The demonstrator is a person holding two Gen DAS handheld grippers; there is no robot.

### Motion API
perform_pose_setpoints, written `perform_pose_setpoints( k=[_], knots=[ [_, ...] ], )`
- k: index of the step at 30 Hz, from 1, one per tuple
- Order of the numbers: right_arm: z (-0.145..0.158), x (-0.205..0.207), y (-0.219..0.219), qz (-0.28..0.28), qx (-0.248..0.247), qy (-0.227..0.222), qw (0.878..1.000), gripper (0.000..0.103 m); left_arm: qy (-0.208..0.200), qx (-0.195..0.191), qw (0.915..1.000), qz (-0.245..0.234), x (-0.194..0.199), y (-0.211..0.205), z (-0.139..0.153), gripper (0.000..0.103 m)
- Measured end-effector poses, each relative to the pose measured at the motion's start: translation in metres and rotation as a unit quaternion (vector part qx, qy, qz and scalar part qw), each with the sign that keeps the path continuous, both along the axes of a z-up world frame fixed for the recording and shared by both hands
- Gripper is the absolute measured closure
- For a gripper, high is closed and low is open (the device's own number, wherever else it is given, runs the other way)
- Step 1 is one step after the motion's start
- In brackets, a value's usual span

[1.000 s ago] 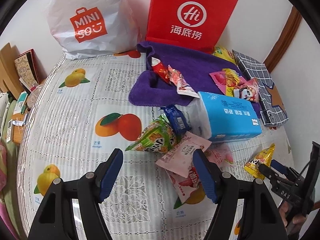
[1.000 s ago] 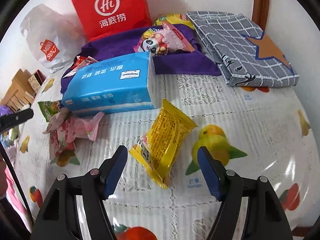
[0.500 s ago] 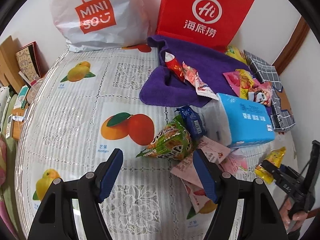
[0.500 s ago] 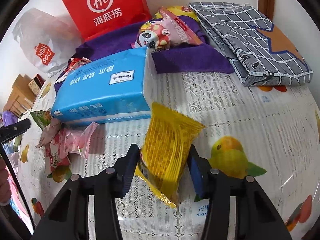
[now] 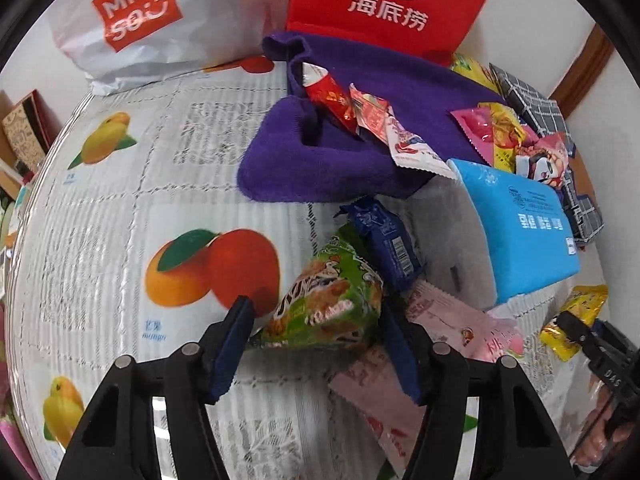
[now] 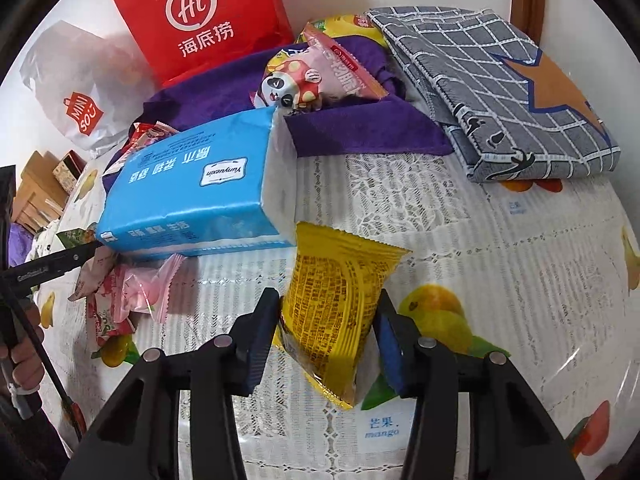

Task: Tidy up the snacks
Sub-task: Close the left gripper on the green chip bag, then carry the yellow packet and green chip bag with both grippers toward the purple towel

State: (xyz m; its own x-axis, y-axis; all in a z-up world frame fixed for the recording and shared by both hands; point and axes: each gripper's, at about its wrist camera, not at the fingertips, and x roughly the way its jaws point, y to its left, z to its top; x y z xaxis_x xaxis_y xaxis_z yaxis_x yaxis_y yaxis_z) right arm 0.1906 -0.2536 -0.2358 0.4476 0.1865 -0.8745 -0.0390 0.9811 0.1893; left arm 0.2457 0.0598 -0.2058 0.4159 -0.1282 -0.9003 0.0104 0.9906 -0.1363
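While my left tongs (image 5: 316, 344) have just been narrowing around the green crinkly snack packet (image 5: 328, 308) on the fruit-print surface (image 5: 100, 248), they may snag the pink wrapper (image 5: 452, 320) beside it; bags behind read "MINISO" and "Hi".

In the right view, my right tongs (image 6: 326, 334) clamp the yellow foil snack packet (image 6: 336, 300), which may slip; the blue tissue pack (image 6: 192, 196) reads "Yunyuexin", the surface "mango".

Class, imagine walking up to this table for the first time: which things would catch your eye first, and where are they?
The red paper bag with its white logo stands at the back against the wall, a purple cloth strewn with snacks before it. A bright blue tissue pack lies mid-table. Up front, the right tongs pinch a yellow snack packet, while the left tongs, just closing, straddle a green one.
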Motion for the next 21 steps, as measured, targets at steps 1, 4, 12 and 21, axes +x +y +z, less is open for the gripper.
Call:
perform_pose_setpoints(
  k=[1, 4, 12, 21],
  knots=[
    [0.0, 0.001, -0.001, -0.001, -0.002, 0.001, 1.0, 0.056, -0.001, -0.001, 1.0, -0.004, 0.0, -0.001, -0.001, 0.046],
    [0.002, 0.002, -0.002, -0.004, -0.008, 0.001, 1.0, 0.056, -0.004, -0.009, 0.9999, -0.01, -0.001, -0.003, 0.001, 0.056],
    [0.027, -0.006, -0.001, -0.004, -0.013, -0.025, 1.0, 0.057, -0.014, -0.007, 0.9998, 0.01, -0.018, 0.009, 0.017, 0.059],
    [0.064, -0.02, 0.002, -0.012, -0.01, -0.062, 0.998, 0.057, -0.05, -0.011, 0.998, 0.036, -0.054, 0.028, 0.058, 0.059]
  ],
)
